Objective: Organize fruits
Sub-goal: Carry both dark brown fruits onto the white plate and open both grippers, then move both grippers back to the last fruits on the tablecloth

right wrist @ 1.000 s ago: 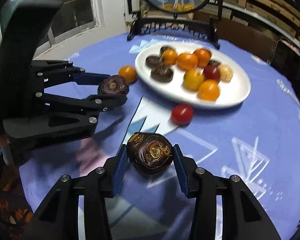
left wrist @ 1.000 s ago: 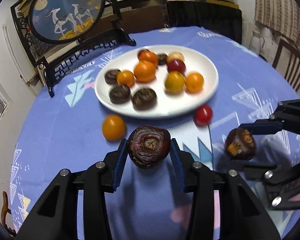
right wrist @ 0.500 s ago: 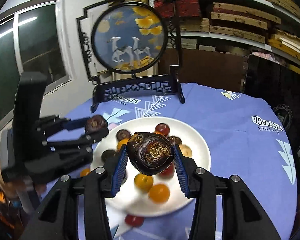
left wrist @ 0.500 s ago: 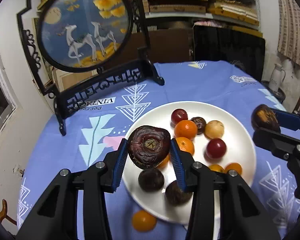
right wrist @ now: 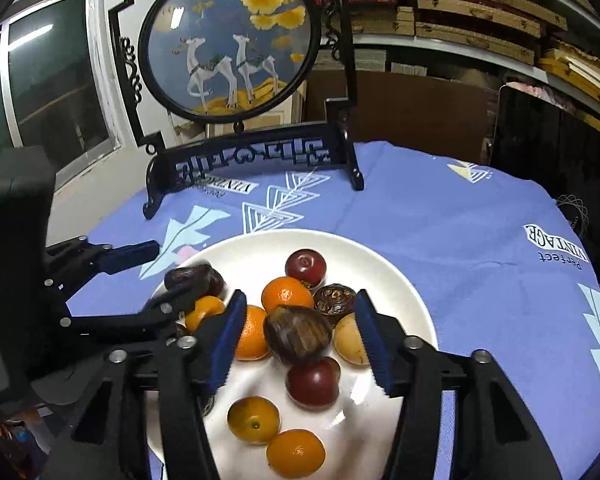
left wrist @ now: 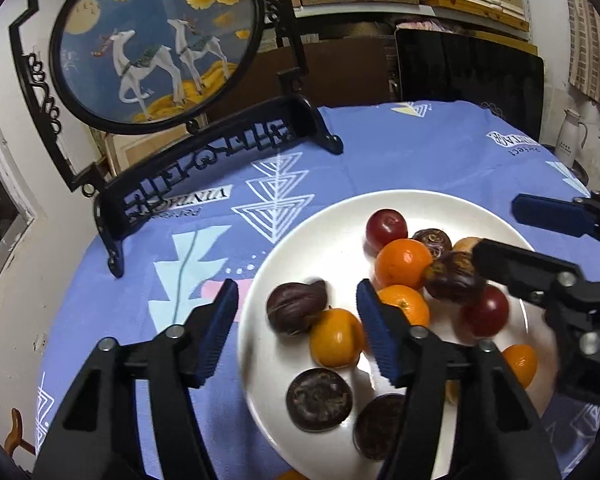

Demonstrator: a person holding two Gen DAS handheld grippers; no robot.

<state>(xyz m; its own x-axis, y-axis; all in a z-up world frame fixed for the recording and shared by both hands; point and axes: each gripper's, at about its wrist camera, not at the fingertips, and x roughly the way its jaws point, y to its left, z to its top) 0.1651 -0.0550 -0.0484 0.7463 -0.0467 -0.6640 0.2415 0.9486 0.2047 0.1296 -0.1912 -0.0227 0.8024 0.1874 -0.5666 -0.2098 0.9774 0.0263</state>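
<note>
Both hand-held grippers hover over the white plate (left wrist: 320,216) with their jaws spread wide, holding nothing. Between the fingers of the left hand-held gripper (left wrist: 296,320) a dark chestnut-like fruit (left wrist: 296,306) sits blurred on the plate's near-left part, touching a small orange (left wrist: 334,342). Between the fingers of the right hand-held gripper (right wrist: 300,334) a second dark fruit (right wrist: 298,334), also smeared, lies on the heap at the plate's centre, resting against an orange (right wrist: 254,332) and a red fruit (right wrist: 312,378).

The blur suggests to me that both pieces are mid-drop or only just settling, so the release is best finished gently: keep the jaws apart, lift straight up off the plate, and avoid brushing the heap (these round fruits would roll easily, and the one on the left sits not far from the rim).

The left wrist view alone shows two flat dark fruits (left wrist: 319,398) at the plate's near edge, and the right gripper from the side, its lower finger over the heap. The right wrist view alone shows the two oranges (right wrist: 254,420) at the plate's near side, the pale yellow fruit (right wrist: 350,344) whole, and the bare blue cloth of the counter (right wrist: 480,240) to the plate's right.
</note>
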